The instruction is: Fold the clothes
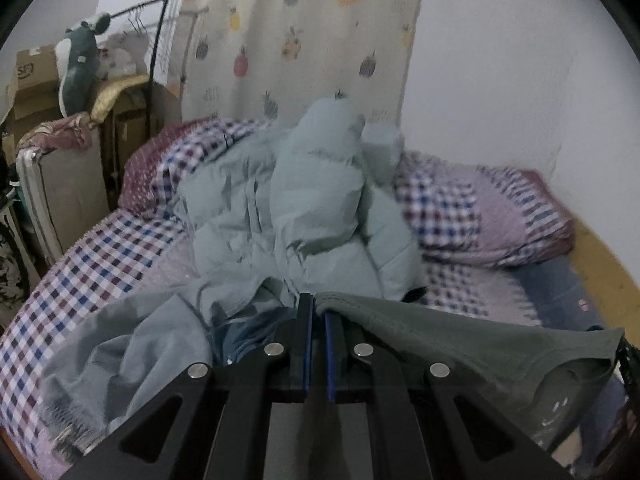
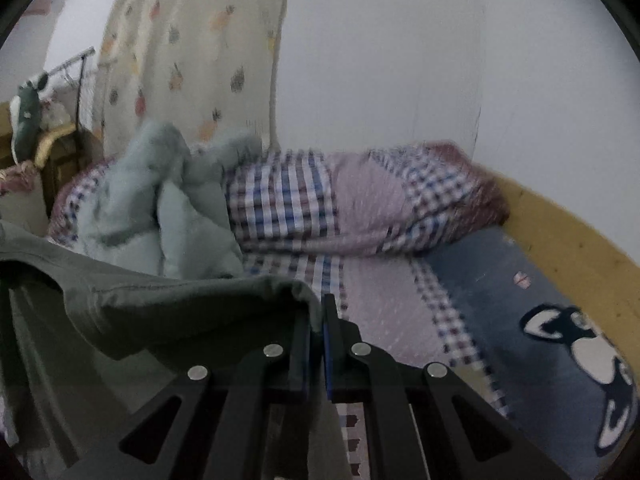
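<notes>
I have the grey-green garment (image 1: pixel 460 340) pinched at both ends: my left gripper (image 1: pixel 318 312) clamps one edge, my right gripper (image 2: pixel 316 316) the other, fingers shut on cloth. It hangs just above the bed (image 2: pixel 384 312), sagging between them, so I judge it thin, limp and light. Its long axis runs from 9 to 3 o'clock. The pale blue jacket (image 1: pixel 304 208) lies heaped at 12.

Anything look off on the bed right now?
Nothing damaged or spilled. The pale blue jacket lies in a crumpled heap on the bed, unfolded. Both grippers are shut on the green shirt.
</notes>
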`<state>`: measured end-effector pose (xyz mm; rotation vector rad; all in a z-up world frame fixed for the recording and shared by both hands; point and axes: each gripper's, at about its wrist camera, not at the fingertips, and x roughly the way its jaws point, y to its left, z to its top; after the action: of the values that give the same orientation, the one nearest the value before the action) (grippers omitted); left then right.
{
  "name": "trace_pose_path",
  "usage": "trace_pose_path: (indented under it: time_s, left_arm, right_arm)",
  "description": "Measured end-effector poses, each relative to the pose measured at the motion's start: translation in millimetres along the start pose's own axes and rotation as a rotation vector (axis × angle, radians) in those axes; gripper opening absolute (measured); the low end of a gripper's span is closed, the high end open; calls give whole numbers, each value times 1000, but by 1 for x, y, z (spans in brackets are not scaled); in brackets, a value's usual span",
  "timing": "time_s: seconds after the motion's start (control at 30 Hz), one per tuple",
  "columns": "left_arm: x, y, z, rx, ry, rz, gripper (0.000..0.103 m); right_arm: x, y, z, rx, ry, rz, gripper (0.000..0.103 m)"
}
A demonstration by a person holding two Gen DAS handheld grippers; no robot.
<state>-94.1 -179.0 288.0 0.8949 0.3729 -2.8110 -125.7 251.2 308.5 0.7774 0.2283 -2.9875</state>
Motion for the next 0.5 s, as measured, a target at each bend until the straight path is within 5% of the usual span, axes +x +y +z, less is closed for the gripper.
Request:
trace_pose_path:
  time_s: [0.27,0.5]
  left_arm:
    - [175,-5,-38,49,209,112,4]
    - [254,7,-81,69,272,139,4]
  right_arm:
    - [168,20,-41,-27,243,35,3]
    - [271,42,-103,-56,421,45,4]
